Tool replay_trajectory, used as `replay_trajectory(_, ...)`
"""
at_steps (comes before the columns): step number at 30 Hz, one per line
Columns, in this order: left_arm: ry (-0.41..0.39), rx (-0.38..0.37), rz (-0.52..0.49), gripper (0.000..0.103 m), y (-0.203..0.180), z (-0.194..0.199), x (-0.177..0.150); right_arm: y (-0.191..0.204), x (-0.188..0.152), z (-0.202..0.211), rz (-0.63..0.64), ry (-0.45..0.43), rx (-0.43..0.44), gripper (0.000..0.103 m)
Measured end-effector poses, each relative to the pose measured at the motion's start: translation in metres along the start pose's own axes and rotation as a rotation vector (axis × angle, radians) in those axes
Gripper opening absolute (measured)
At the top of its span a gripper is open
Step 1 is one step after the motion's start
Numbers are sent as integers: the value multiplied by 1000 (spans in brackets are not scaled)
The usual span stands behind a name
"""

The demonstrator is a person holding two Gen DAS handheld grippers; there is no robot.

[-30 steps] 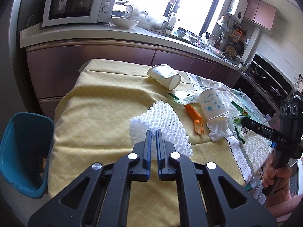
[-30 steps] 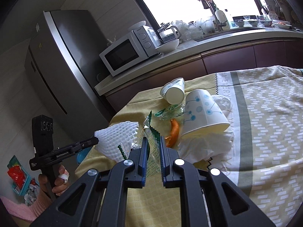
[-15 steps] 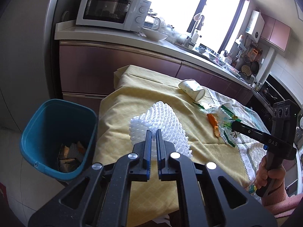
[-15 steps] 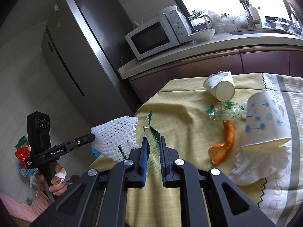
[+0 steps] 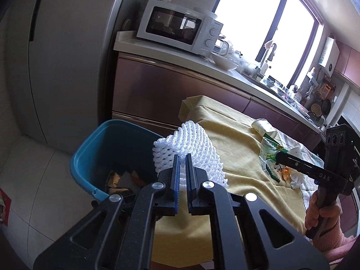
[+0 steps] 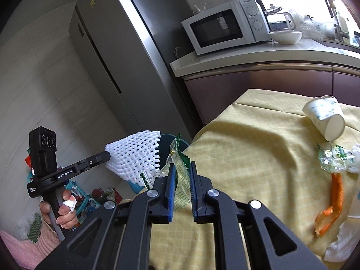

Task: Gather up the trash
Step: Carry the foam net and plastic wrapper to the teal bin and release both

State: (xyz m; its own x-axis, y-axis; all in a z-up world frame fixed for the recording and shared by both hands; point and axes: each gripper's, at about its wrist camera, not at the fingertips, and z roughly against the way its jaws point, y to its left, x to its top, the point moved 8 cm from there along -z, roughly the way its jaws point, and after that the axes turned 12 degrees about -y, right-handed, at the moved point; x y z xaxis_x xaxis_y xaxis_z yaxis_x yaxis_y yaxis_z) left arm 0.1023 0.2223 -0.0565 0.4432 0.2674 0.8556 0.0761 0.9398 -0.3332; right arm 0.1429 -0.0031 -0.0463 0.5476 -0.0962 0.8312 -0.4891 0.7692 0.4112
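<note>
My left gripper is shut on a white foam fruit net and holds it in the air at the table's left edge, beside the blue trash bin. The net and left gripper also show in the right wrist view. My right gripper is shut on a clear green-edged snack wrapper, held above the table's near left corner; the wrapper also shows in the left wrist view. The bin holds some scraps.
On the yellow tablecloth lie a tipped paper cup, a crumpled clear wrapper, an orange peel strip and white tissue. A fridge, a counter and a microwave stand behind.
Both grippers have swung left with their loads, from over the table's middle to its left edge by the bin. The bin has come into fuller view.
</note>
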Motion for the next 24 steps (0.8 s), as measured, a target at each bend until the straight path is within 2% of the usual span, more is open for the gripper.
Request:
replay_trajectory(12, -2, 158, 48, 5, 75, -1, -1, 36, -4, -71, 56, 107, 56, 11)
replay_trajectory(24, 43, 211, 107, 5, 107, -22, -16, 55, -15, -126, 101, 189, 43, 11)
